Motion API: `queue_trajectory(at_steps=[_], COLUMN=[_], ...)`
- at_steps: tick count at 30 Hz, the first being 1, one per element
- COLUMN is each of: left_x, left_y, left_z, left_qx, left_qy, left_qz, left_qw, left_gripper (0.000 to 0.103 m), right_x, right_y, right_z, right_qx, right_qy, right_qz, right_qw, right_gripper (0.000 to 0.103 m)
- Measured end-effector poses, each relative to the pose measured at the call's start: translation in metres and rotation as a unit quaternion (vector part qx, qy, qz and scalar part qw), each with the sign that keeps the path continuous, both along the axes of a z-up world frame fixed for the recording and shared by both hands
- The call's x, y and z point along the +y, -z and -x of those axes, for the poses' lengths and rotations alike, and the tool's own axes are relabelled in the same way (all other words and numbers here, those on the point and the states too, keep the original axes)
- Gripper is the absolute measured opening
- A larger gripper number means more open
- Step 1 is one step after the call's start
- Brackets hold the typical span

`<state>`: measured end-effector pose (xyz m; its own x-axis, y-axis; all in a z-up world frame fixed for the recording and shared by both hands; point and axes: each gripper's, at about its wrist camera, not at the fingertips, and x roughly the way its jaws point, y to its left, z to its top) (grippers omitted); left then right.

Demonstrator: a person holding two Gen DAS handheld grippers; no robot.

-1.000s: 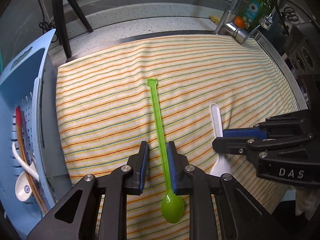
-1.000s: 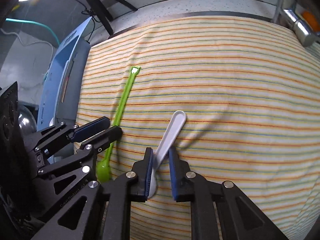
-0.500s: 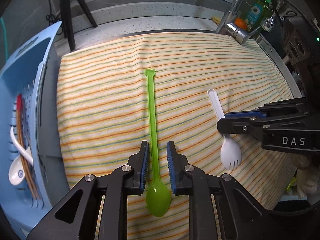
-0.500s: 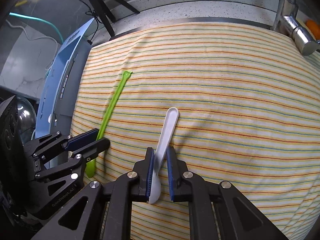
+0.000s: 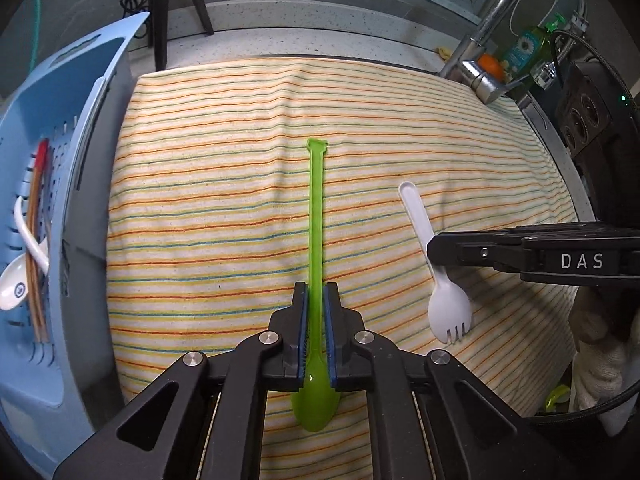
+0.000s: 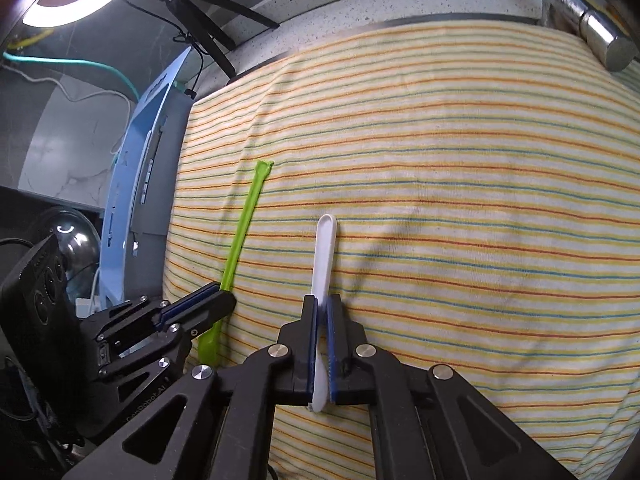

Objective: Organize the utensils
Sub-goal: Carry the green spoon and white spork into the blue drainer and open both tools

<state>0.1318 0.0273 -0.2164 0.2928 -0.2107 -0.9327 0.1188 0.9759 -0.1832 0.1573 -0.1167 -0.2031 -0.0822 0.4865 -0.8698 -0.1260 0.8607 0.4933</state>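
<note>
A long green spoon (image 5: 316, 208) lies on the striped cloth (image 5: 220, 180), handle pointing away. My left gripper (image 5: 316, 292) is closing on its neck just above the bowl, pads pressing both sides. To its right lies a white spork (image 5: 448, 308), tines toward me. My right gripper (image 6: 322, 302) is closing on the spork's handle (image 6: 326, 248), pads against it; the head is hidden beneath the fingers. In the right wrist view the green spoon (image 6: 242, 232) and the left gripper (image 6: 224, 298) sit at the left. Both utensils still rest on the cloth.
A light blue slotted basket (image 5: 92, 92) stands along the cloth's left edge, holding a white ceramic spoon (image 5: 16, 284) and chopsticks (image 5: 36, 240). A chrome faucet (image 5: 484, 76) and a soap bottle (image 5: 524, 46) are at the back right. A tripod leg (image 5: 160, 12) stands behind.
Both grippers' jaws have narrowed onto their utensils. The green spoon and the spork now line up straight between the pads, and both hands have shifted slightly across the cloth.
</note>
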Motion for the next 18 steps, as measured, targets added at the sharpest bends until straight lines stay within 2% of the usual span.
queue_trajectory(at_steps=[4,5,7,10,18], left_x=[-0.014,-0.015,-0.01,-0.001,0.014], left_y=[0.0,0.001,0.0,-0.001,-0.015], left_z=[-0.002,-0.004,-0.006,-0.005,0.008], left_qx=[-0.011,-0.011,-0.008,-0.005,-0.014], left_qy=[0.028,0.027,0.012,-0.013,-0.031], left_qz=[-0.036,-0.035,-0.019,0.009,0.026], left_qw=[0.9989,0.999,0.9997,0.9999,0.9991], left_gripper=[0.01,0.009,0.005,0.005,0.005], right_x=[0.004,0.005,0.009,0.008,-0.002], right_y=[0.001,0.001,-0.002,-0.003,-0.01], right_z=[0.0,0.001,0.002,0.002,-0.005], right_qx=[-0.003,-0.009,-0.018,-0.017,-0.009], right_qy=[-0.013,-0.017,-0.022,-0.017,0.006], right_qz=[0.0,0.002,0.007,-0.003,-0.033], right_qw=[1.0,1.0,1.0,1.0,0.999], right_gripper=[0.006,0.006,0.005,0.003,0.002])
